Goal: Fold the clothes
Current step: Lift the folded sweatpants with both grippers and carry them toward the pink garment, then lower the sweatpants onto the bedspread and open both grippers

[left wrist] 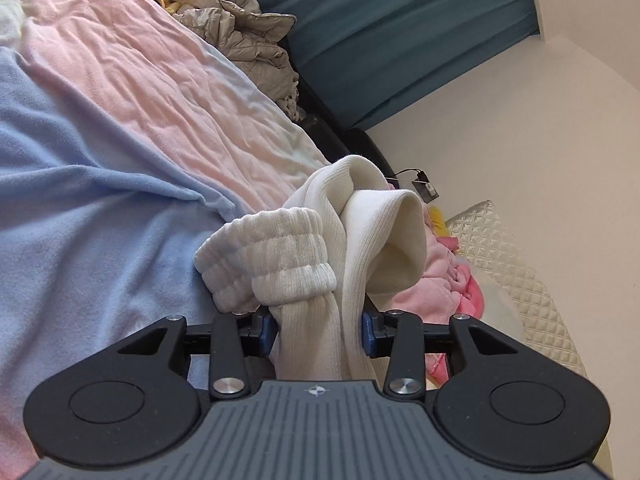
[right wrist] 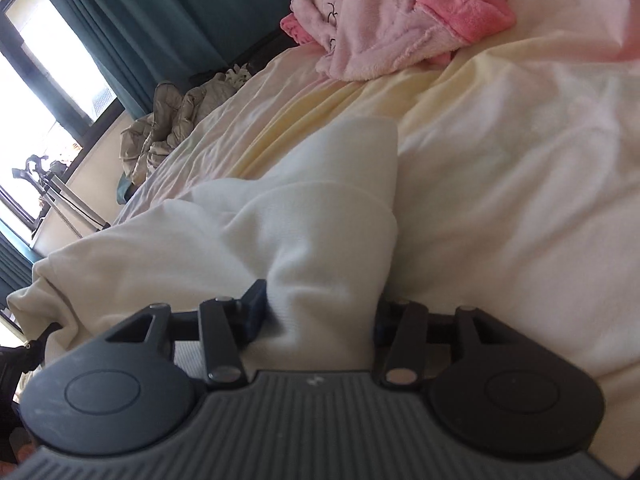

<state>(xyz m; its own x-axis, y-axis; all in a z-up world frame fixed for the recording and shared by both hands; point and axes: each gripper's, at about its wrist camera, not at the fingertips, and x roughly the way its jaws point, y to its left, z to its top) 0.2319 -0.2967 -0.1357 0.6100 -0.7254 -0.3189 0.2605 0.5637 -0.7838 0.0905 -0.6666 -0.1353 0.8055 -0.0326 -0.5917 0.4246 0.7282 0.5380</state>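
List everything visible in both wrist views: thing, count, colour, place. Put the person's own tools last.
white ribbed garment: one, cream-white, bunched over the bed and held by both tools
blanket: one, pastel blue, pink and pale yellow, covering the bed
pink fleece garment: one, light pink with darker pink trim, crumpled on the bed beyond the white garment
puffer jacket: one, grey-beige, heaped at the bed's far edge
curtains: teal, by the wall and window
quilted pillow: one, cream, beside the wall
left tool: one, black, shut on the white garment
right tool: one, black, shut on the white garment
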